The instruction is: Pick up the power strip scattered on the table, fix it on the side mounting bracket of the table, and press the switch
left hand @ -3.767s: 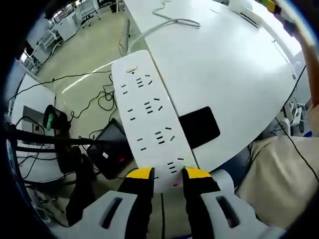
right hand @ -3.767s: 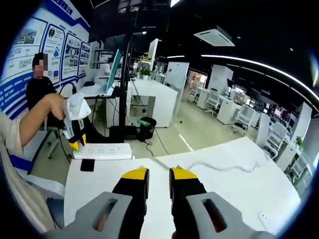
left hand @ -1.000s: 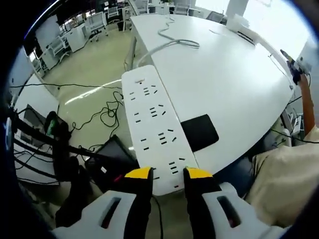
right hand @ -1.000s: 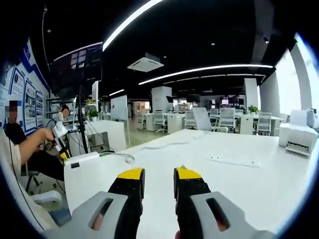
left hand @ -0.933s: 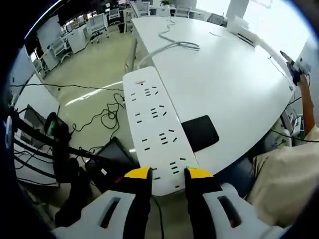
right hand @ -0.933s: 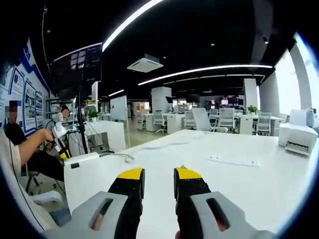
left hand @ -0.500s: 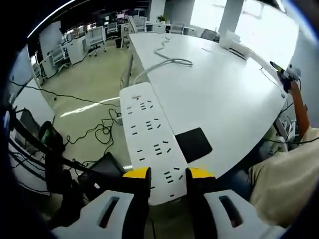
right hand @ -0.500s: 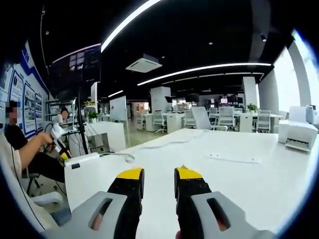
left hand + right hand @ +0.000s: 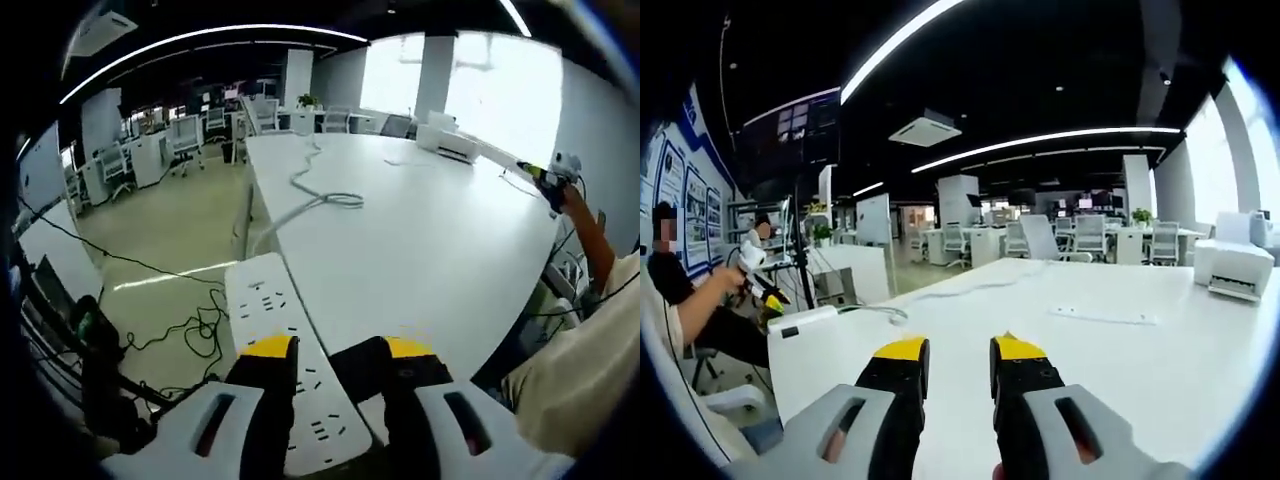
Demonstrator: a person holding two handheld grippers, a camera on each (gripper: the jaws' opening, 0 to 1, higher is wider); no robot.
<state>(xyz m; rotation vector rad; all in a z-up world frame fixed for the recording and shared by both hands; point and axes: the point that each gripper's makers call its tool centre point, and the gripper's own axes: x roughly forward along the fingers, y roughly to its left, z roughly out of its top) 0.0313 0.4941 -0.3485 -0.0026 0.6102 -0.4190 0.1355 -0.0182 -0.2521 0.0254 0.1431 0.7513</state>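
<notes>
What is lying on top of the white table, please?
On the white table lie a white cable, a flat black pad and a printer. The left gripper covers part of the pad.

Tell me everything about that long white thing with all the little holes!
That is the power strip, a long, flat, white plastic bar with groups of dark socket slots along its top. It lies along the edge of the white table, beside a black pad, and a white cable snakes over the tabletop behind it. The left tool sits over its near end, yellow tips apart.
</notes>
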